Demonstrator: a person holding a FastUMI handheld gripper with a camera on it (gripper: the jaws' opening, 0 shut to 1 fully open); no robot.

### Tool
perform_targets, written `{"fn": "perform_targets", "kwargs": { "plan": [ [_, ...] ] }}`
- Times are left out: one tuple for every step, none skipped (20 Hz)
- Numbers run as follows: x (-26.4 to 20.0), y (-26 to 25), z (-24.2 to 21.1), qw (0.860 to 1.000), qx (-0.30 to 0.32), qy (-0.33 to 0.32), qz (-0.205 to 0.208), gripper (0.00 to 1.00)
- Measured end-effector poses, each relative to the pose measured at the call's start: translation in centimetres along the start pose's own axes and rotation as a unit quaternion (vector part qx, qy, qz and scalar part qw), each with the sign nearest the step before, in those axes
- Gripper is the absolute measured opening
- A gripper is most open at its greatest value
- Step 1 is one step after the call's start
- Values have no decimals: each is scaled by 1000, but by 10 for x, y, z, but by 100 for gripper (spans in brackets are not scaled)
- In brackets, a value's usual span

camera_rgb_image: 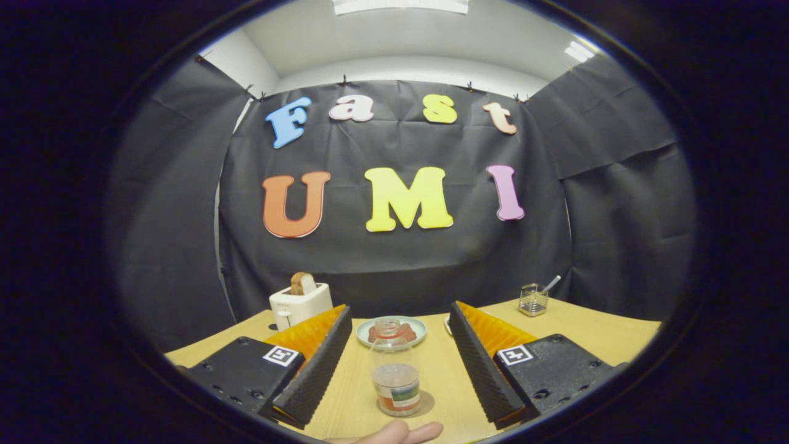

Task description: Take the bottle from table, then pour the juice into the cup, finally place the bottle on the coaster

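Hand-held gripper (394, 357) spread wide, touching nothing, with the bottle (395, 369) upright on the counter (592, 336) between the fingers, apart from both; beyond the bottle a plate (419, 325), farther off a toaster (300, 303) and a small container (533, 300); a fingertip (400, 433) just before the bottle.

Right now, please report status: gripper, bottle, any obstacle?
Gripper open, jaws wide, touching nothing. Bottle upright on table, between the fingers, not gripped. Plate just beyond bottle; path clear.
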State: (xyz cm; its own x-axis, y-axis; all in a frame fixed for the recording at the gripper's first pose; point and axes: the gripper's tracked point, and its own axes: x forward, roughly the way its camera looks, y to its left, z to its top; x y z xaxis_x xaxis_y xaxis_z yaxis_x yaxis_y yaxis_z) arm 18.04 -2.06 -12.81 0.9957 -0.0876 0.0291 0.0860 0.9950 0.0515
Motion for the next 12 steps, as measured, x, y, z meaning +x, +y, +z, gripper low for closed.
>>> {"fn": "perform_targets", "kwargs": {
  "plan": [
    [-11,-3,11,1000,-2,0,2,100],
    [-22,-7,22,1000,-5,1,2,100],
    [-33,-11,32,1000,-11,4,3,100],
    [-43,-17,39,1000,-19,11,0,100],
    [-55,-21,45,999,-28,19,-3,100],
    [-66,-25,52,999,-35,24,-5,100],
    [-78,-27,58,999,-40,29,-4,100],
    [-89,-27,65,999,-43,31,-1,100],
    [-99,-29,72,999,-45,28,-1,100],
    [-108,-34,77,999,-45,28,-4,100],
    [-117,-38,79,998,-44,36,-7,100],
    [-126,-41,77,998,-42,49,-11,100]
  ]
}}
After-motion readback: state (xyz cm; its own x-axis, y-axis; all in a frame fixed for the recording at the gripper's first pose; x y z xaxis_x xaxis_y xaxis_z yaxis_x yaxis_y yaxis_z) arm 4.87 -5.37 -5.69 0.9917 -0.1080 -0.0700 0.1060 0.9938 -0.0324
